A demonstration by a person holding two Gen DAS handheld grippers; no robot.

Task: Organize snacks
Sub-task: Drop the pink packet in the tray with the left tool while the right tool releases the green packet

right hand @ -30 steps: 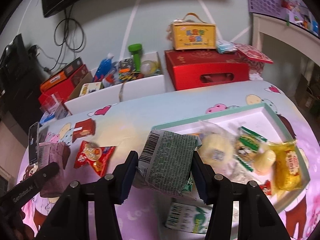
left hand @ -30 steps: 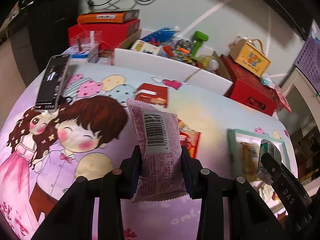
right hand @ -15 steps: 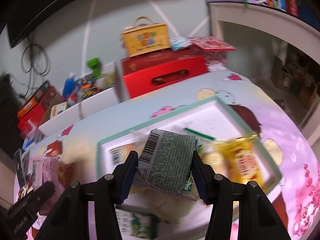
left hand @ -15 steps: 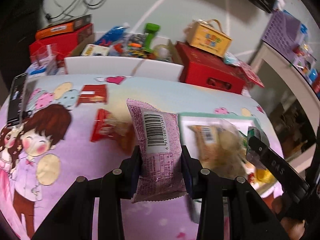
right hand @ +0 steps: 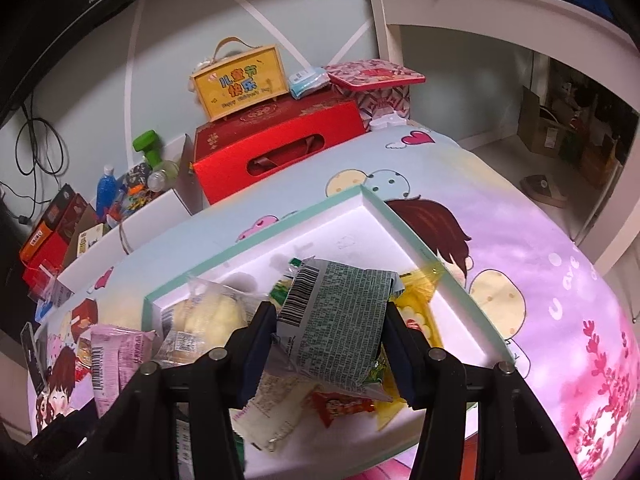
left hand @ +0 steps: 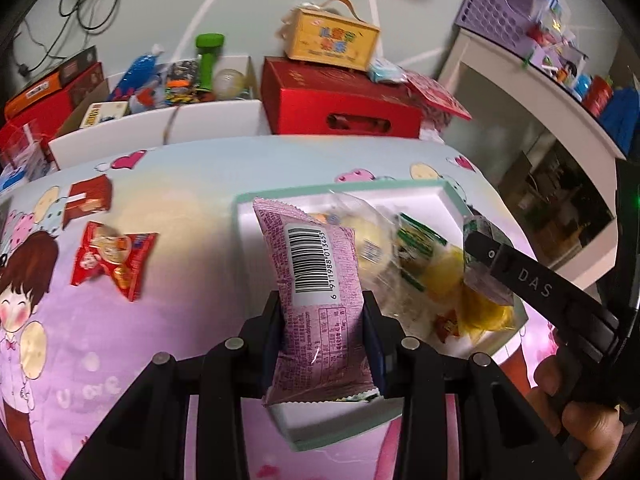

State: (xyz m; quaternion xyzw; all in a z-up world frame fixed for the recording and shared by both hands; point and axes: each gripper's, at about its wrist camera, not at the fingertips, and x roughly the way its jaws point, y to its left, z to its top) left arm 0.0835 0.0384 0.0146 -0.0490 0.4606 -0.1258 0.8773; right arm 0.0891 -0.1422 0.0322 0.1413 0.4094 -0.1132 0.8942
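My left gripper (left hand: 323, 312) is shut on a pink snack packet (left hand: 316, 280) with a barcode, held over the near left part of the white tray (left hand: 432, 196) with a mint-green rim. My right gripper (right hand: 331, 336) is shut on a grey-green snack packet (right hand: 336, 320) above the same tray (right hand: 360, 216). The tray holds several snacks: a pale bun in clear wrap (right hand: 208, 316), a yellow packet (left hand: 480, 304), a green-white packet (left hand: 416, 240). In the left wrist view the right gripper (left hand: 480, 248) hangs over the tray's right side. The pink packet (right hand: 116, 356) shows at the lower left of the right wrist view.
Two red snack packets (left hand: 110, 258) (left hand: 86, 200) lie on the cartoon tablecloth left of the tray. Behind stand a white box of toys (left hand: 160, 120), a red carton (left hand: 340, 108) with a yellow case (left hand: 332, 40) on top, and a white shelf (right hand: 500, 12) at right.
Both grippers swung right with their packets, from the table's left part to above the tray. The tray now lies straight under both of them; the phone has left the left view.
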